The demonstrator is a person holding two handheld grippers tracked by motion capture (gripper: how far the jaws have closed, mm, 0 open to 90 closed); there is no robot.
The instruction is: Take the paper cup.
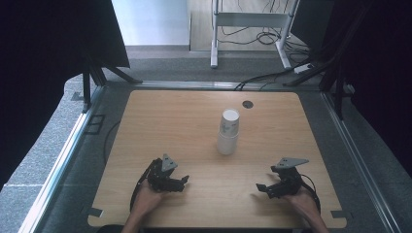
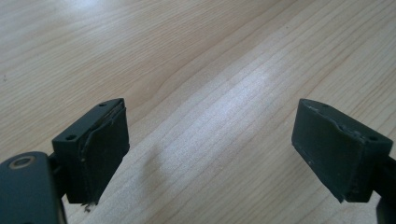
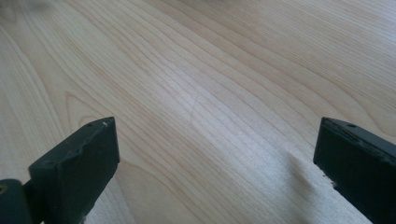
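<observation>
Near the table's (image 1: 145,116) front edge, the left gripper (image 1: 183,181) and right gripper (image 1: 260,187) rest low, jaws spread wide over bare wood, holding nothing. Farther off, at mid-table between them, stands a stack of white paper cups (image 1: 228,131), upright, top cup's inside not visible, its printing too small to read.

A stack of white paper cups (image 1: 228,131), nested and set mouth-down, is seen upright on the wooden table (image 1: 160,121), right of centre, nearer the far edge.
</observation>
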